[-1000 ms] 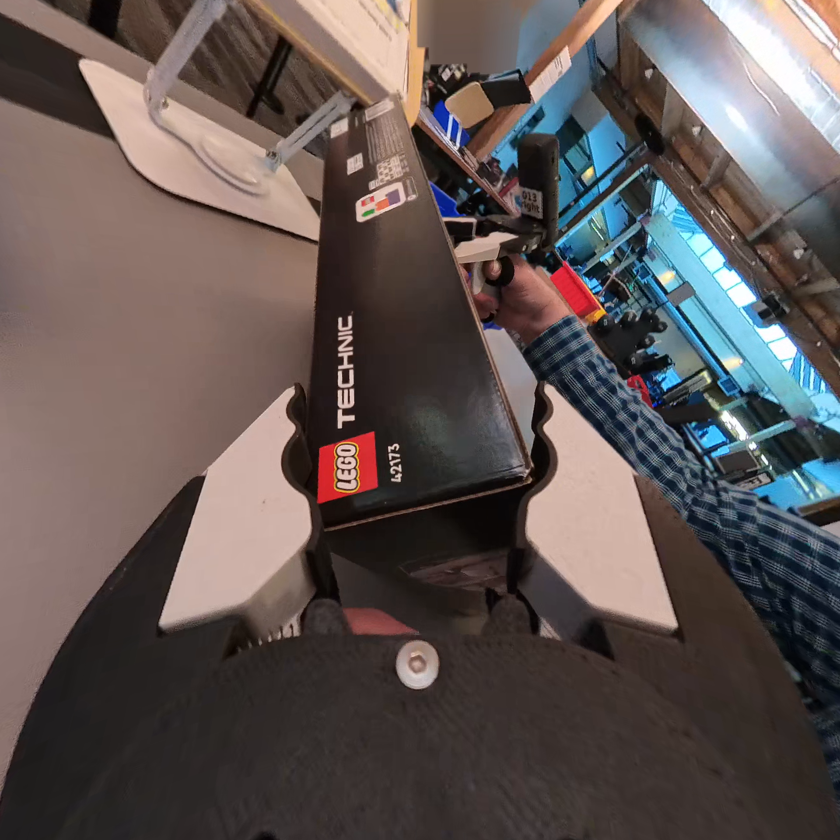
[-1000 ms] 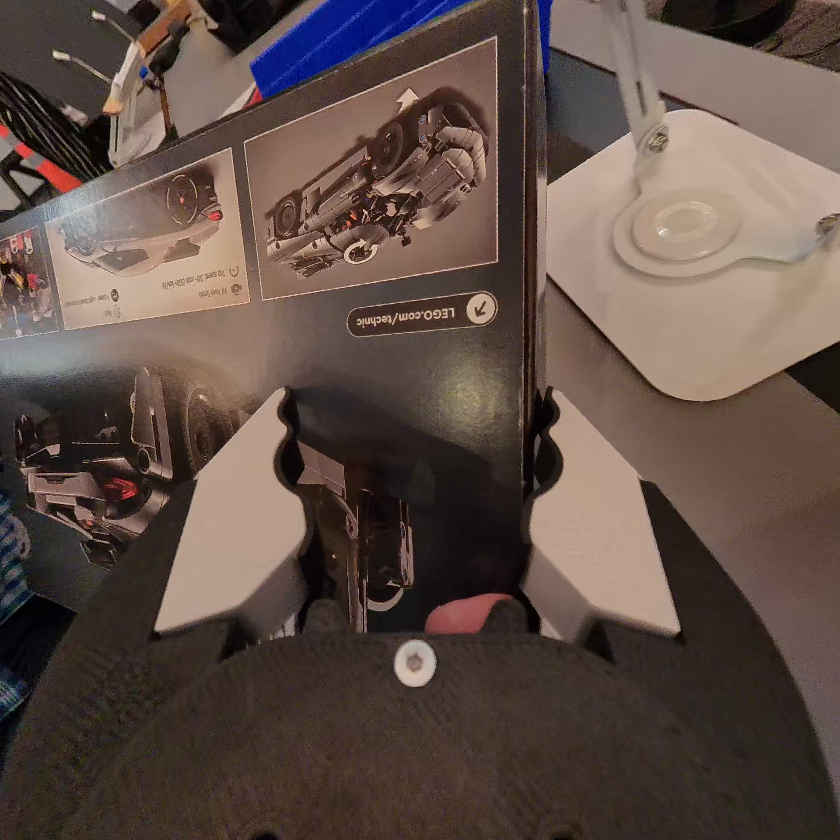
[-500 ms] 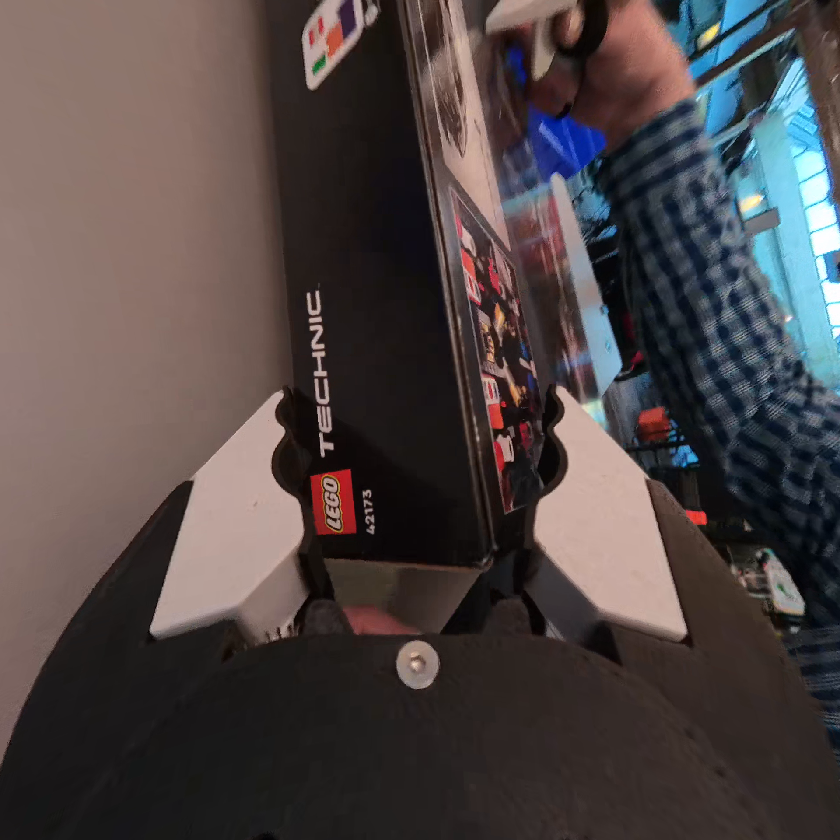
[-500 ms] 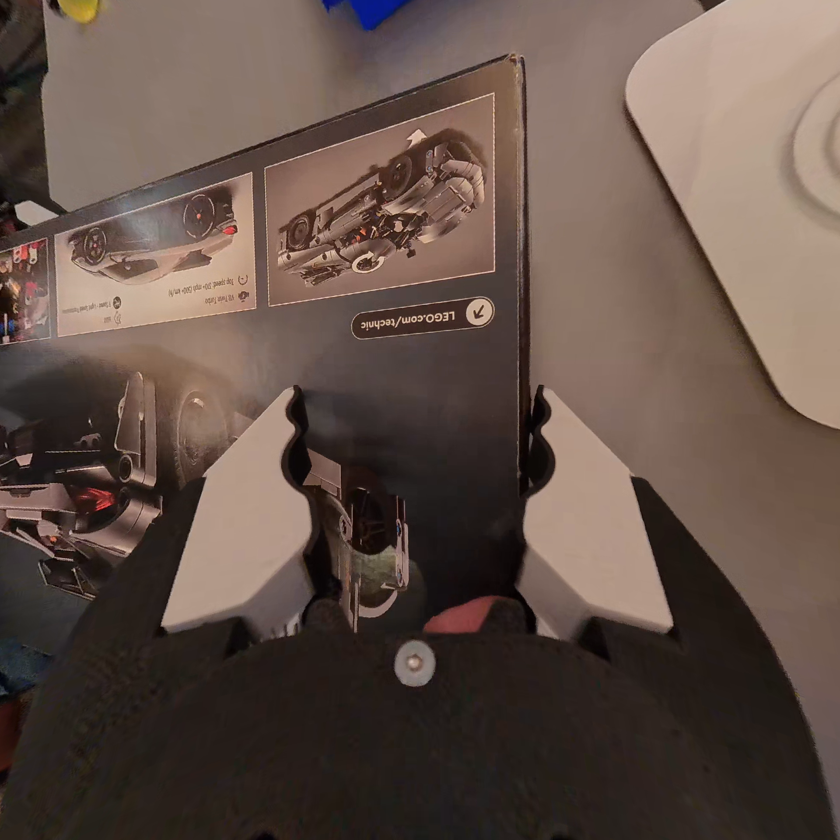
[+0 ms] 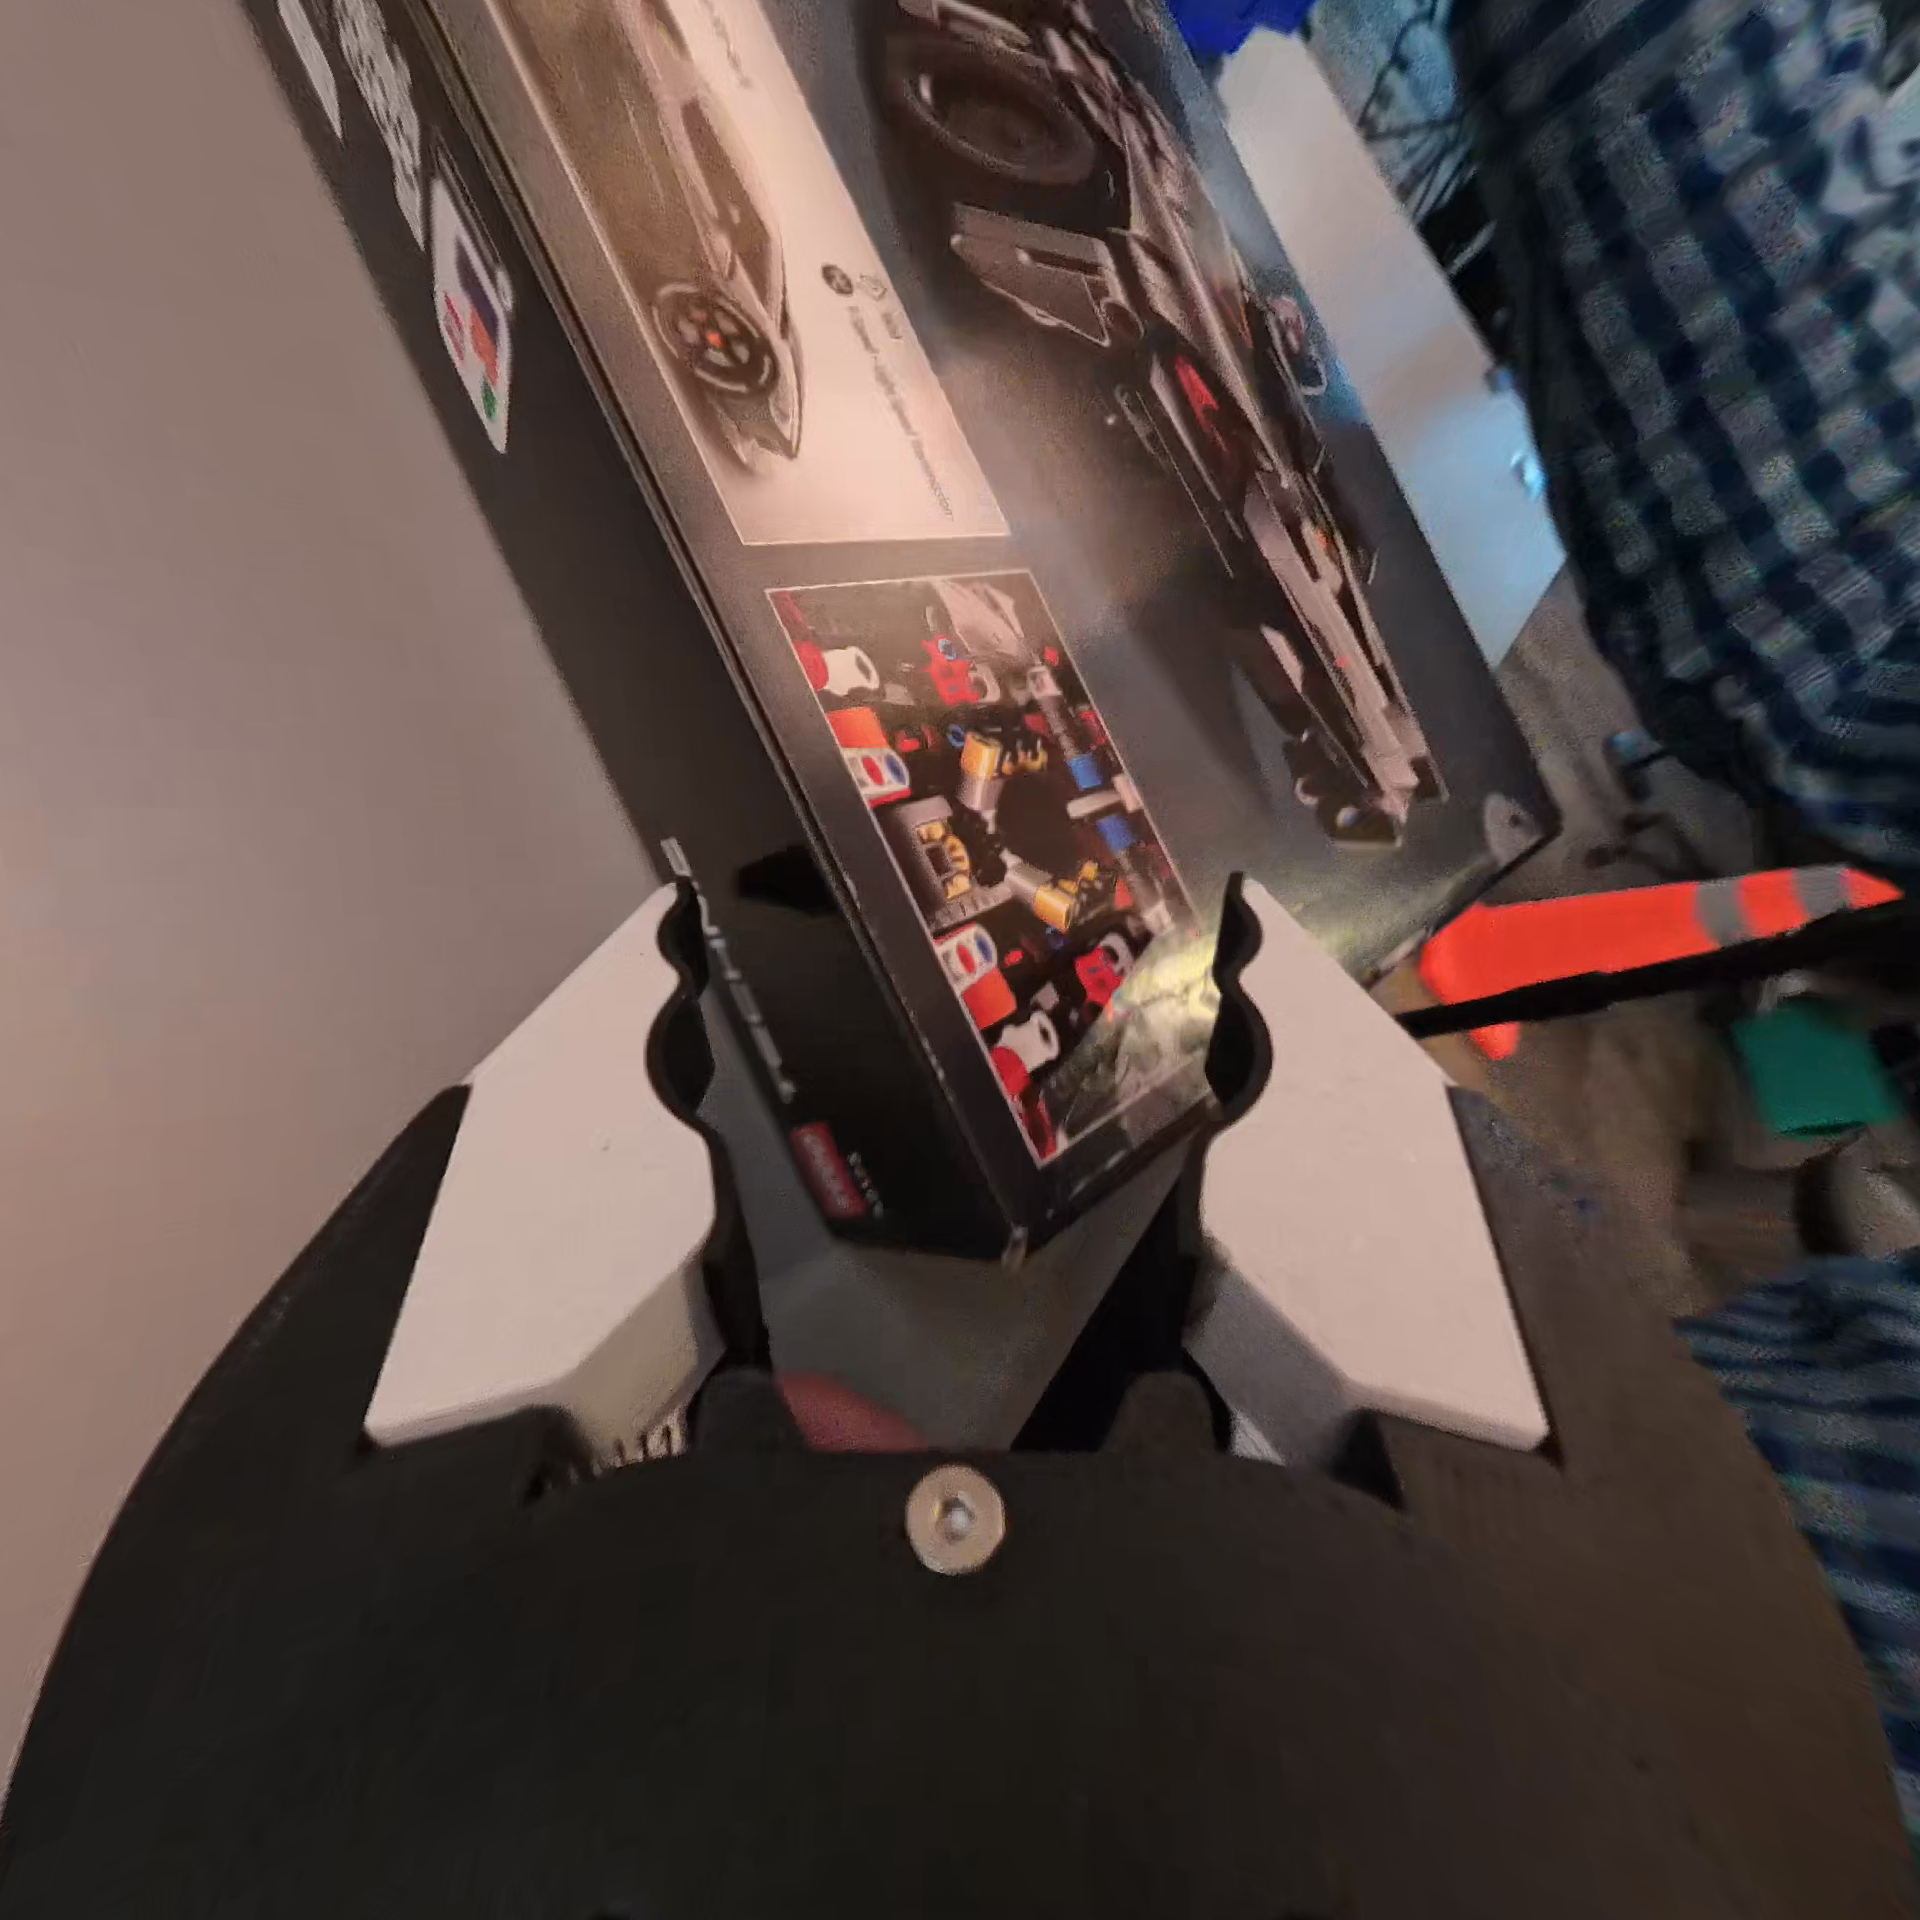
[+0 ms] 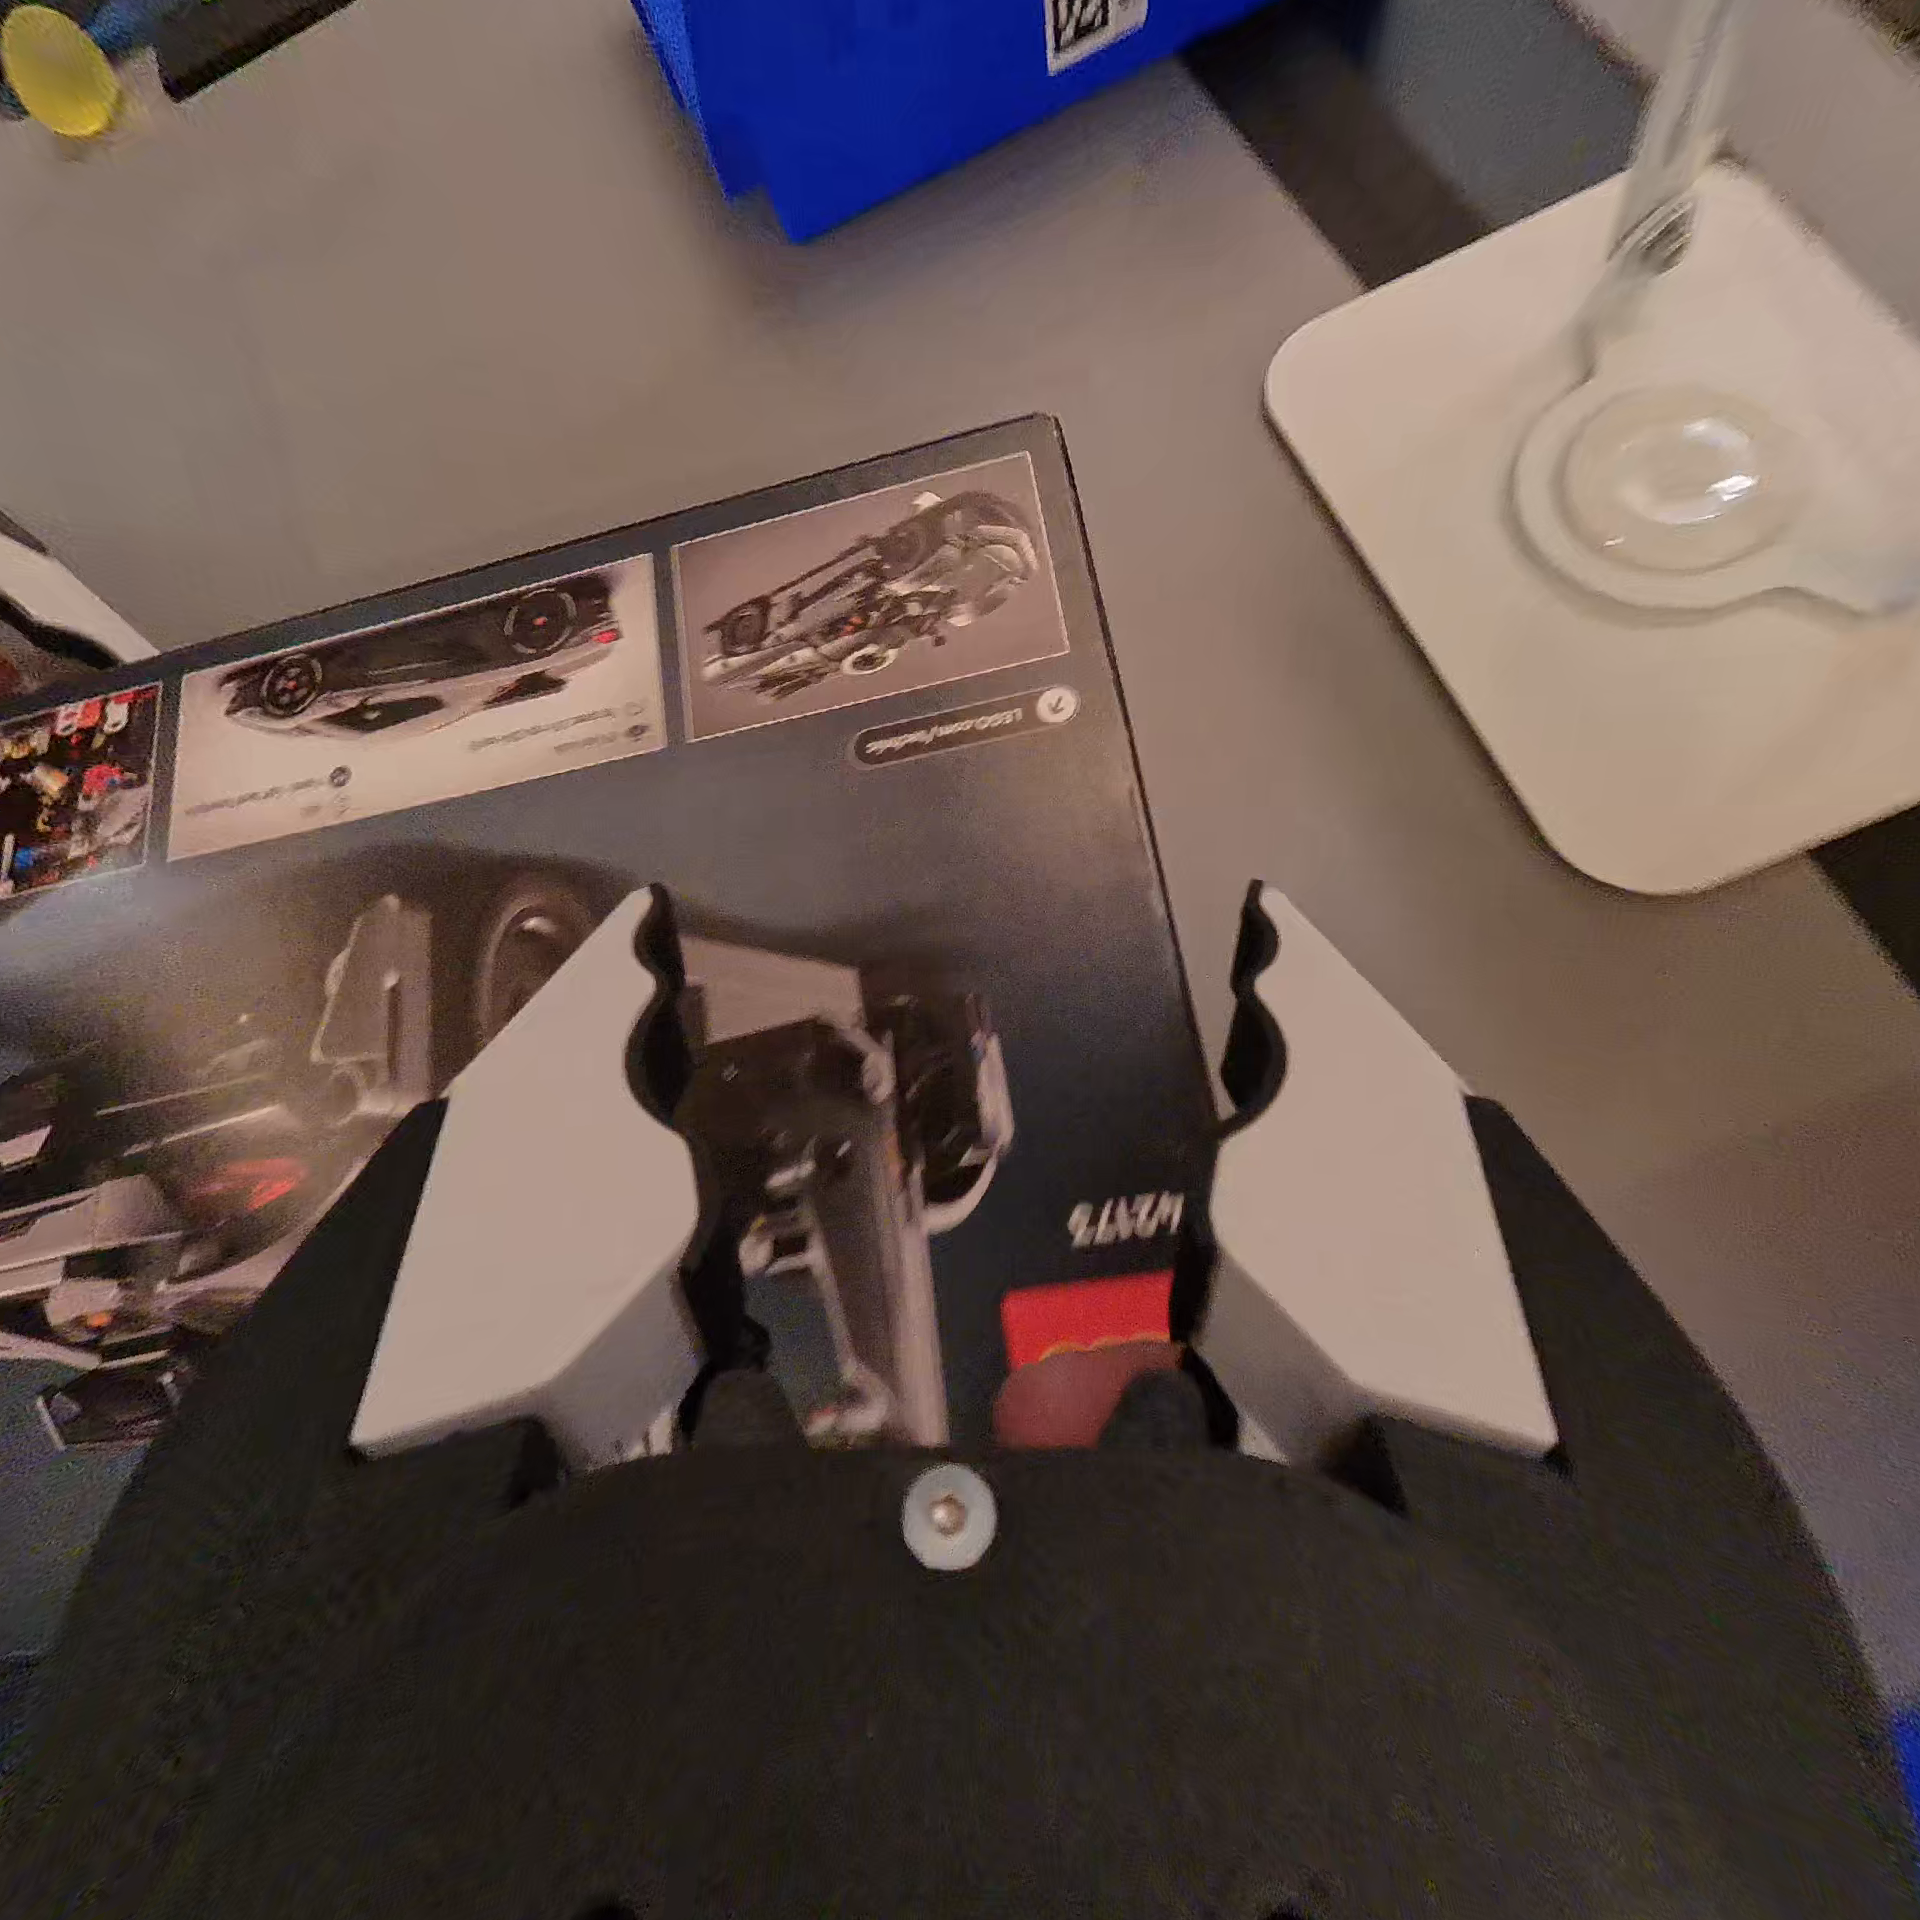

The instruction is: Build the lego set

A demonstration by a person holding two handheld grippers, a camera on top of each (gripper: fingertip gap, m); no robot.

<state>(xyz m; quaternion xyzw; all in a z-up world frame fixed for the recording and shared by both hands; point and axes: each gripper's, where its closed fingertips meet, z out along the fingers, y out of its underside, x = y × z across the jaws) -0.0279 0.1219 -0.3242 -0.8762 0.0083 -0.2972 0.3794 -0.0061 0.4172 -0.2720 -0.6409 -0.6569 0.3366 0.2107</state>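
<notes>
The black Lego box [image 5: 987,623] lies on the grey table [image 6: 416,312] with its picture-covered back face up, and it also shows in the right wrist view [image 6: 727,831]. My left gripper [image 5: 956,885] is open, with the box's near corner between its fingers. The box sits skewed to them, its narrow side towards the left finger. My right gripper [image 6: 951,891] is open over the box's other near corner. Its right finger is at the box's right edge and its left finger is over the back face.
A white lamp base [image 6: 1558,675] with a clear stem stands just right of the box. A blue bin [image 6: 935,94] and a yellow disc [image 6: 57,68] sit at the table's far side. A person's plaid sleeve [image 5: 1714,416] and an orange object [image 5: 1610,925] are beyond the box.
The box has tipped from standing on its long edge to lying back face up. It has turned between the left fingers. The right gripper now looks down on it from higher up.
</notes>
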